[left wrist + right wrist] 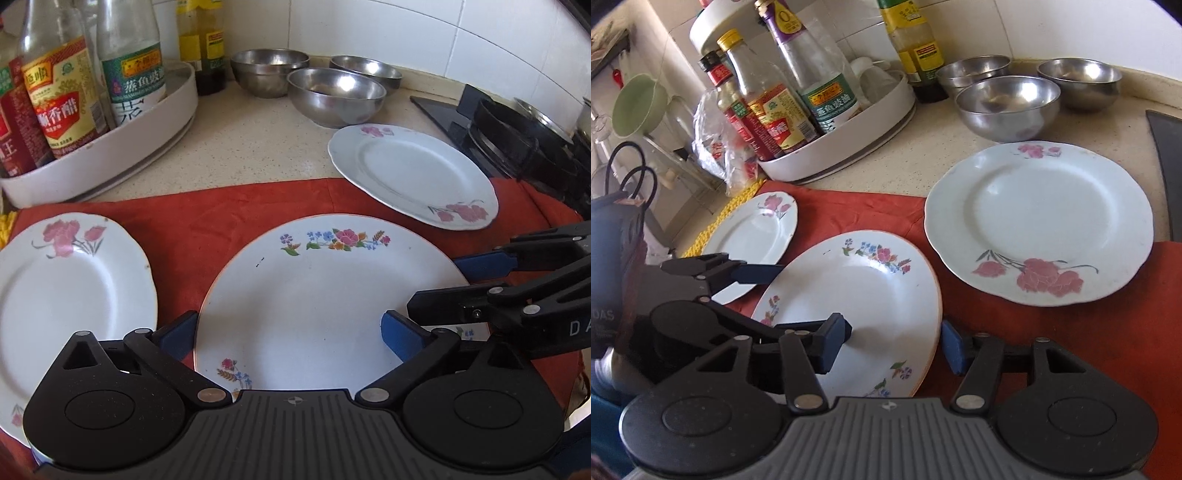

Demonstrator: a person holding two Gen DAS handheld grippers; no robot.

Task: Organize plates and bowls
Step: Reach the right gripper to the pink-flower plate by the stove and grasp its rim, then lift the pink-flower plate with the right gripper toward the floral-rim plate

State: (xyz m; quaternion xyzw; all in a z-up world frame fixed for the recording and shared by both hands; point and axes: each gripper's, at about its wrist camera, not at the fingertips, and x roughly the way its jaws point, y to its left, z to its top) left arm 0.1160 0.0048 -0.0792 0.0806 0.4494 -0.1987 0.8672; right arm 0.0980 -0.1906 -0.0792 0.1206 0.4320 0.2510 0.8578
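Observation:
A large white plate with many-coloured flowers (325,295) (849,295) lies in the middle of a red cloth (229,214). My left gripper (290,334) is open wide across its near left rim, one pad outside the rim and one over the plate. From the right, my right gripper (893,345) (432,284) is also open. It straddles the plate's right rim and its pads do not press on it. Pink-flowered plates lie to the left (62,295) and at the back right (410,173) (1041,221). Three steel bowls (336,96) (1008,105) stand near the wall.
A white tray (110,155) (849,147) holding several sauce bottles stands at the back left. A black stove (517,140) with a pan borders the counter on the right. Bare counter shows between the tray and the bowls.

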